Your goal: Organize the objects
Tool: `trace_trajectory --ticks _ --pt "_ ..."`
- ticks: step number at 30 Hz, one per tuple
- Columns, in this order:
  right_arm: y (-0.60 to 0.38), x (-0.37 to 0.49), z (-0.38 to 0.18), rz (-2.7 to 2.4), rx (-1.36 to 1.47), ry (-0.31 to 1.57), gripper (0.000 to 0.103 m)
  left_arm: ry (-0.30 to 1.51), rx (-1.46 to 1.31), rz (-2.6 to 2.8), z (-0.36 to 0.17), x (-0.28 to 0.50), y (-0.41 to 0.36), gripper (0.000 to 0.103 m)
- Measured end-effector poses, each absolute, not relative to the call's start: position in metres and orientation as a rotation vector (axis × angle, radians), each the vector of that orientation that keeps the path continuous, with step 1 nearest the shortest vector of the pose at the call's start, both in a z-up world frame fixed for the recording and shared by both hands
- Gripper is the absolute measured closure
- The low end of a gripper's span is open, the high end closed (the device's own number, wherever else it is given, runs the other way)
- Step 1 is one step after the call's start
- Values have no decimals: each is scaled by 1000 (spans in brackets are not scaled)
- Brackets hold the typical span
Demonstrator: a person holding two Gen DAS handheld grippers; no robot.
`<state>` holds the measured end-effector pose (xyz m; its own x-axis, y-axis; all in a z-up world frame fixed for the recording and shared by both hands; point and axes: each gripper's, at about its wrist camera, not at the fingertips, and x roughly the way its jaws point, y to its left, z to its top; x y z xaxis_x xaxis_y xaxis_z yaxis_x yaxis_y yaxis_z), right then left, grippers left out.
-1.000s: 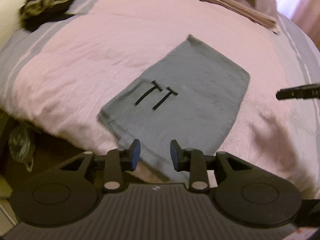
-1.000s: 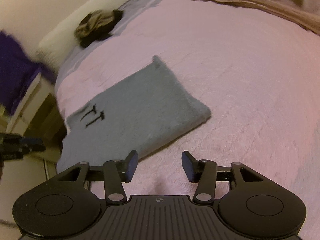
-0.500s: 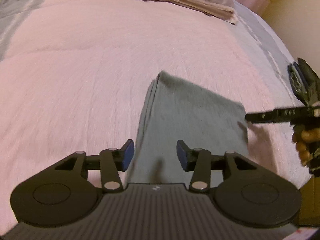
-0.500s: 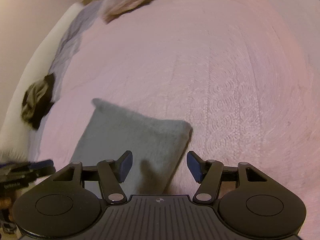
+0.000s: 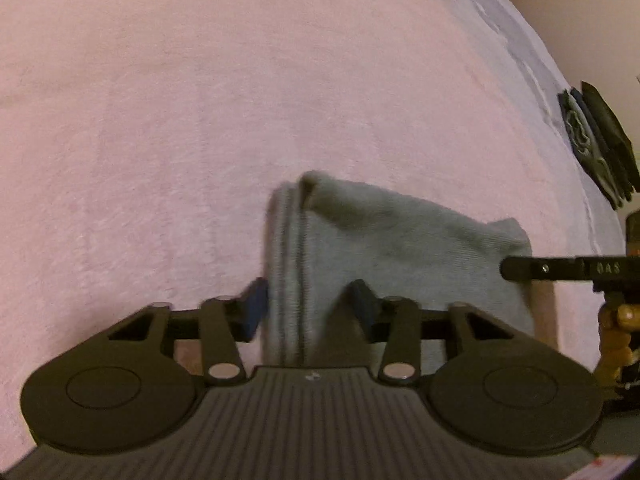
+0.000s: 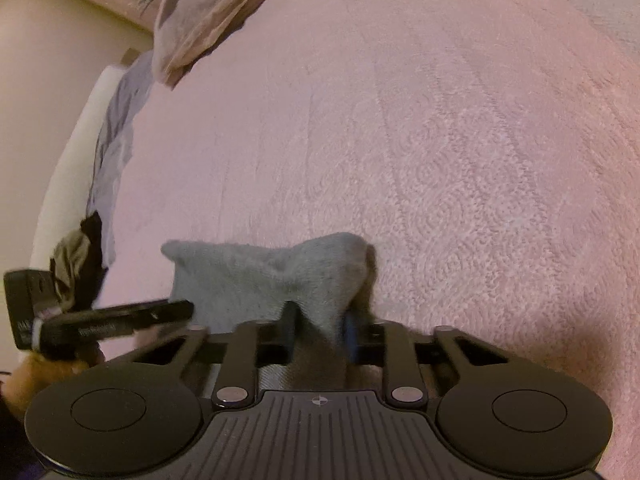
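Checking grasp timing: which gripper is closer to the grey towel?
Right. The right gripper already pinches a bunched corner of the grey towel; the left gripper straddles its folded edge, jaws open.

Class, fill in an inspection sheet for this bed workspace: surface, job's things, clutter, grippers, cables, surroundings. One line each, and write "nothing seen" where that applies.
Surface: pink blanket over the bed, mostly bare.
Job's things: grey towel folded, near edge bunched up at the grippers.
Clutter: dark crumpled garment at the bed's edge; folded beige bedding at the far end.
Grippers: left gripper open, its fingers either side of the towel's hemmed corner; right gripper shut on a bunched towel corner.
Cables: nothing seen.
Surroundings: cream wall; dark patterned item beyond the bed.
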<state>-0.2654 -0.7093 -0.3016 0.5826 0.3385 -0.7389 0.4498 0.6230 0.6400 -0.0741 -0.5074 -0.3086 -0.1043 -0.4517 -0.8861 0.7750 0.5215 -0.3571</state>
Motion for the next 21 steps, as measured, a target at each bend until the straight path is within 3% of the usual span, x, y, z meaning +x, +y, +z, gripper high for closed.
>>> trace_trajectory --ticks 11,17,20,21 --pt "-816 -235 -264 -85 892 851 94 1227 309 -1088 -288 -63 -602 67" --pt "-882 -232 -283 -108 887 901 93 1231 329 -1112 -294 -48 -667 64" --pt "-886 -226 -294 -81 863 941 89 1252 329 -1120 -297 -47 -687 58" --pt "-888 -227 -296 -85 858 945 82 1264 325 -1116 -301 -46 -694 53"
